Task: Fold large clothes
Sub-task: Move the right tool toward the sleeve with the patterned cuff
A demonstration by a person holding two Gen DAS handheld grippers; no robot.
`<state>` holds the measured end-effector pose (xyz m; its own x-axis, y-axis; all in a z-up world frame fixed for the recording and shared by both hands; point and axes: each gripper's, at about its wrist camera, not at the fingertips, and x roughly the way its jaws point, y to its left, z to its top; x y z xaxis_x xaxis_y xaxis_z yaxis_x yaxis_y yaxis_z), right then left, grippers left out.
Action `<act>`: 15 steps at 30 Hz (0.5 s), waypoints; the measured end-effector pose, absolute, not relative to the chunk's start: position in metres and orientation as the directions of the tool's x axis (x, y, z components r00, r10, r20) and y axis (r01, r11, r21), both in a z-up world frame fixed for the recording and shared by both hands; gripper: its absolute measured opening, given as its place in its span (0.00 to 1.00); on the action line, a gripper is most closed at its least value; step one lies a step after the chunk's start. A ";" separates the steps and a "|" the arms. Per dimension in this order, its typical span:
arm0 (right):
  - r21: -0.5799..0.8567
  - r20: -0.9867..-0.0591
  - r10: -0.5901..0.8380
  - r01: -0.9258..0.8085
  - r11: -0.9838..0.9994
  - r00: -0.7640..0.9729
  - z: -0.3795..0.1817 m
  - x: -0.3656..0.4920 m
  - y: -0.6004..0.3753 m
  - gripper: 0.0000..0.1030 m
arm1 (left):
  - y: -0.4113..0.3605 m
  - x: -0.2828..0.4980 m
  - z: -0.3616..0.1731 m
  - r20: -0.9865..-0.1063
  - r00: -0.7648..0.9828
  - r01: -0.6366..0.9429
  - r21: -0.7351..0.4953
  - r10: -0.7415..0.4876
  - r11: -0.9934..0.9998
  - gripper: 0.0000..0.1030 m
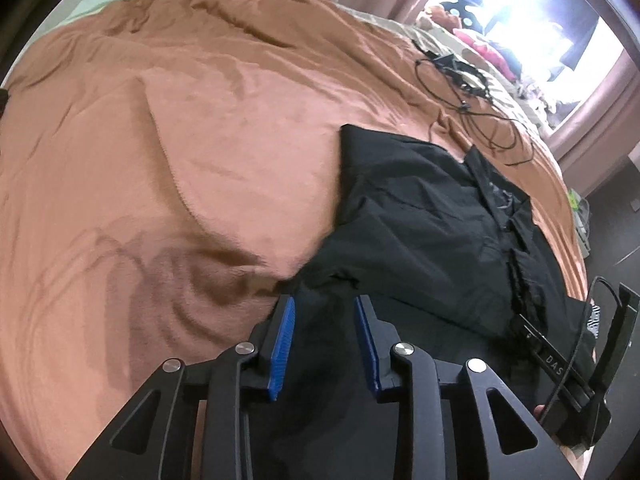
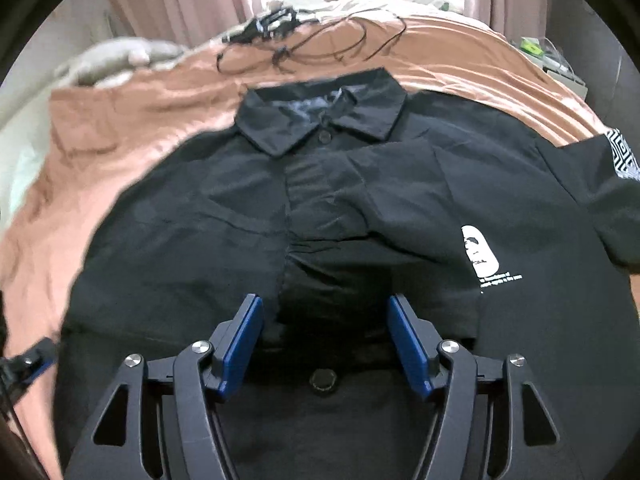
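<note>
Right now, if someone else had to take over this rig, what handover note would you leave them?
Left hand-held gripper: open, holds nothing, low over the shirt's edge.
Right hand-held gripper: open, holds nothing, above the placket.
The black polo shirt lies face up on the orange blanket, collar away from you. One side looks already folded in over the chest; the sleeve with the patterned patch is not folded.
Left: fold that side, then fold lengthwise.
Loose black cables lie beyond the collar.
</note>
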<state>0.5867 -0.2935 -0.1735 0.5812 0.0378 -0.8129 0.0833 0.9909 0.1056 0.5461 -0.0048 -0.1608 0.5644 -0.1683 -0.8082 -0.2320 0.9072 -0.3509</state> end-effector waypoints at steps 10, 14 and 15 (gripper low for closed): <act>0.273 -0.750 0.027 0.273 0.922 0.661 -0.126 0.555 -0.389 0.26 | -0.003 0.547 -0.165 -0.812 0.558 -0.233 -0.353 -0.173 0.906 0.32; 0.363 -0.737 0.028 0.360 0.859 0.675 -0.125 0.529 -0.434 0.29 | -0.004 0.547 -0.168 -0.819 0.551 -0.239 -0.337 -0.159 0.911 0.32; 0.395 -0.737 0.048 0.373 0.840 0.674 -0.128 0.525 -0.443 0.29 | -0.004 0.548 -0.168 -0.820 0.551 -0.241 -0.337 -0.158 0.910 0.32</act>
<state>0.5251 -0.4425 -0.1283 0.6743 0.0475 -0.7369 0.3726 0.8397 0.3951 0.5477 -0.0040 -0.1683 0.5509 -0.1577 -0.8195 -0.2410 0.9101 -0.3372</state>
